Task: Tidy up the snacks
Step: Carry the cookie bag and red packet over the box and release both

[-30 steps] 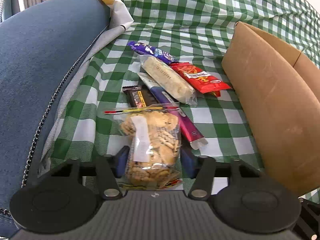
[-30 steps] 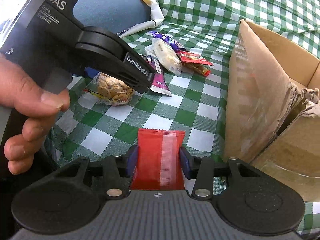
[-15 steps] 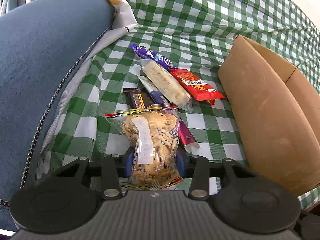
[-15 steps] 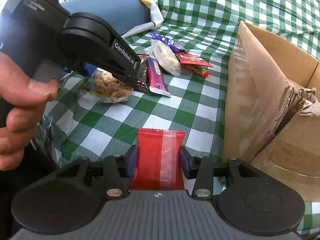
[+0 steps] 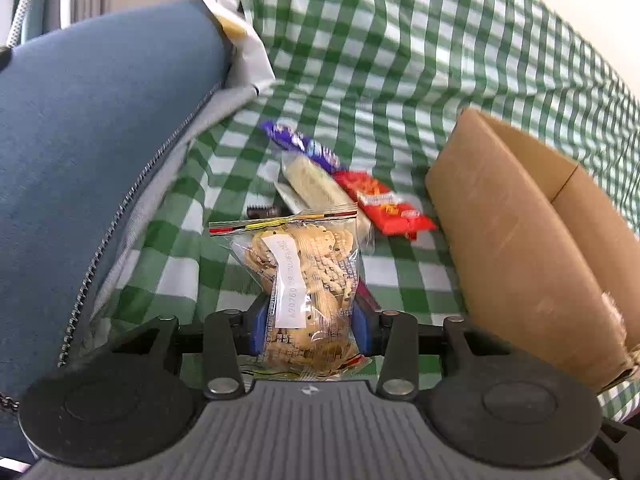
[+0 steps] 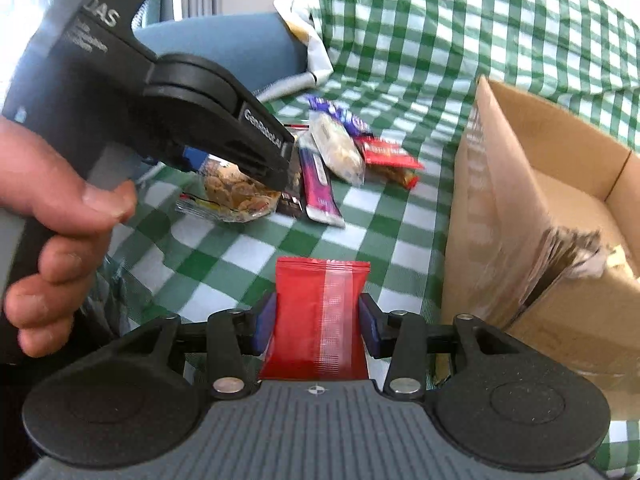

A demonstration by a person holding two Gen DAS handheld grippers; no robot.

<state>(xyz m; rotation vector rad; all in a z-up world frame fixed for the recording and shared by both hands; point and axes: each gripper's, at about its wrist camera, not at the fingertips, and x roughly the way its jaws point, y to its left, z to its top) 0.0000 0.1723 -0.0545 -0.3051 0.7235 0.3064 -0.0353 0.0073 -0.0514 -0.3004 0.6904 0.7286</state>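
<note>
My left gripper [image 5: 308,330] is clamped on a clear plastic bag of small tan crackers [image 5: 304,280], its blue pads [image 5: 256,330] pressing both sides of the bag's lower half while the striped seal end points away from me. My right gripper [image 6: 318,330] pinches a flat red foil sachet [image 6: 320,312] the same way — long axis running straight out along the fingers. The open brown cardboard box [image 6: 520,184] sits to the right of both tools on the green-and-white checked cloth [image 6: 224,256], and its mouth is closer to my right hand, so I judge the sachet should go in first with a short swing right and over the near wall. The cracker bag has farther to travel — across the loose pile of wrapped bars [image 5: 340,184] lying between it and the box.
</note>
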